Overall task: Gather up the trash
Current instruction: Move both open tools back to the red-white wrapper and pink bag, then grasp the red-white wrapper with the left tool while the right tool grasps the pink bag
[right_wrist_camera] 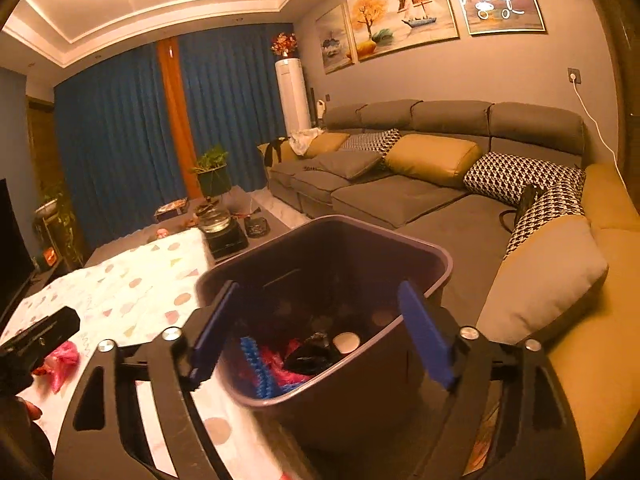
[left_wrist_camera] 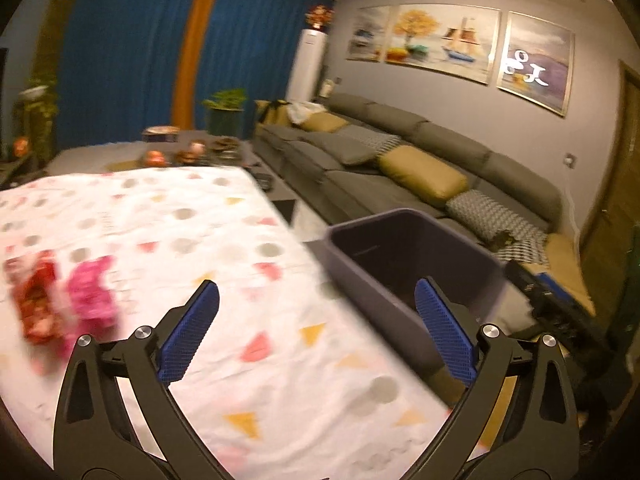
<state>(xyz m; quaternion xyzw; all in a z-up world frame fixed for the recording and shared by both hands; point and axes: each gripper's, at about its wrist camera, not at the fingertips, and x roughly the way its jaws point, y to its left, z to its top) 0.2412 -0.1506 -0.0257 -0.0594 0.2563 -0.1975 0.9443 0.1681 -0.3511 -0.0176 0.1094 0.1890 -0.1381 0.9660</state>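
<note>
A dark purple-grey trash bin (left_wrist_camera: 416, 264) stands beside the table's right edge; it also shows in the right wrist view (right_wrist_camera: 436, 276). Inside it lie a blue toothed item (right_wrist_camera: 256, 364), pink plastic (right_wrist_camera: 286, 374), a black wrapper (right_wrist_camera: 316, 352) and a round lid (right_wrist_camera: 346, 342). On the patterned tablecloth (left_wrist_camera: 200, 240) lie a red wrapper (left_wrist_camera: 38, 300) and a pink crumpled bag (left_wrist_camera: 92, 296), the bag also in the right wrist view (right_wrist_camera: 60, 364). My left gripper (left_wrist_camera: 316, 304) is open and empty above the cloth. My right gripper (right_wrist_camera: 320, 300) is open and empty over the bin.
A long grey sofa (right_wrist_camera: 400, 196) with yellow and houndstooth cushions runs along the right wall. A tea set and kettle (right_wrist_camera: 218, 220) stand on the coffee table beyond the cloth. Blue curtains, plants (left_wrist_camera: 226, 112) and a white air conditioner (right_wrist_camera: 292, 96) are at the back.
</note>
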